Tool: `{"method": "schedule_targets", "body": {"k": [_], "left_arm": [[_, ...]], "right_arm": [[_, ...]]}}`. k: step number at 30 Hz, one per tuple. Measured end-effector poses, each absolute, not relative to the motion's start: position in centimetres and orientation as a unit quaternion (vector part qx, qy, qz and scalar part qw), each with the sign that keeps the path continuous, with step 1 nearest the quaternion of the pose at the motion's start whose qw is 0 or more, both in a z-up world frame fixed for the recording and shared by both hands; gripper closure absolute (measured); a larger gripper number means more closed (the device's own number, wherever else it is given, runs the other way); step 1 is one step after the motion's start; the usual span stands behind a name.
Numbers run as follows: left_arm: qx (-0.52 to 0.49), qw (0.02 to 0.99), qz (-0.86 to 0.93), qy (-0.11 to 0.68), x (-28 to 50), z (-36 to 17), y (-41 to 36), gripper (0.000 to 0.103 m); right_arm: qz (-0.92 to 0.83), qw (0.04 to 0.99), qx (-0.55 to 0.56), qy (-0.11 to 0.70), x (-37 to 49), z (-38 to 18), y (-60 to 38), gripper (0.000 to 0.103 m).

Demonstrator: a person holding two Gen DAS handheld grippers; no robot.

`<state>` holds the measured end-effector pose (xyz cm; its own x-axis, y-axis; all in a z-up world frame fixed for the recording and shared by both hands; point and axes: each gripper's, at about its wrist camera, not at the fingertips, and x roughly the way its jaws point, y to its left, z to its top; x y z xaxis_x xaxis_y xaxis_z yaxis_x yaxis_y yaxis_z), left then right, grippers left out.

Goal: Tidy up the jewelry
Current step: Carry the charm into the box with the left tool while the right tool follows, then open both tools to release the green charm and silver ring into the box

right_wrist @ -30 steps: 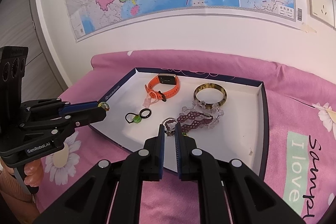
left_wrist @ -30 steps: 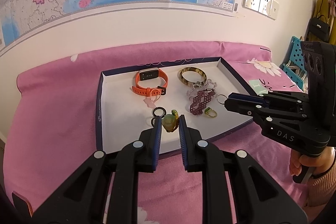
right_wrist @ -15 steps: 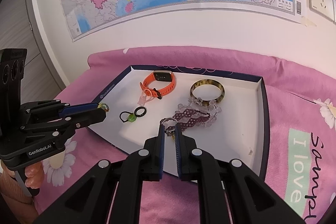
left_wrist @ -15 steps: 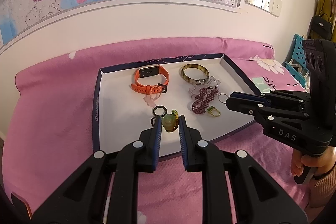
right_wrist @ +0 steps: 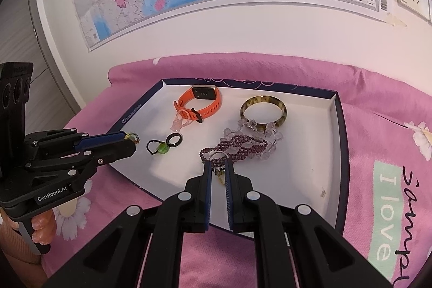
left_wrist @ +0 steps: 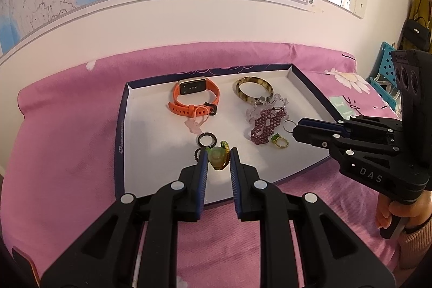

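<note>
Tongs (left_wrist: 218, 157) gripping green pendant (left_wrist: 217, 159) (above tray (left_wrist: 121, 142))

Your left tongs (left_wrist: 218, 161) pinch a pale green pendant (left_wrist: 217, 159) above the white tray (left_wrist: 151, 153) on the pink bed (left_wrist: 67, 131). Beyond lie an orange watch (left_wrist: 195, 98), a tortoiseshell bangle (left_wrist: 253, 89) and a purple beaded bracelet (left_wrist: 266, 126). Your right tongs (left_wrist: 297, 129) reach in beside a silver ring (left_wrist: 289, 124).

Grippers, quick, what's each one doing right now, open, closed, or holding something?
Left gripper: closed on a green pendant, held above the tray.
Right gripper: closed on a silver ring.
</note>
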<state>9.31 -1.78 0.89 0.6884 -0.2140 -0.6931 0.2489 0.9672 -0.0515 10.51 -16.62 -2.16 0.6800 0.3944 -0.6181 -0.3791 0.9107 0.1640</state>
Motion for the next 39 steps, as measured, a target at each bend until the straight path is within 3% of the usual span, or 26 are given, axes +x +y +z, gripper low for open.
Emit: {"method": "schedule_targets", "body": {"k": [39], "left_arm": [[0.021, 0.907, -0.104, 0.408, 11.0, -1.8, -1.4, 0.085]], "right_arm": [[0.190, 0.911, 0.010, 0.365, 11.7, -3.8, -16.5, 0.094]]}}
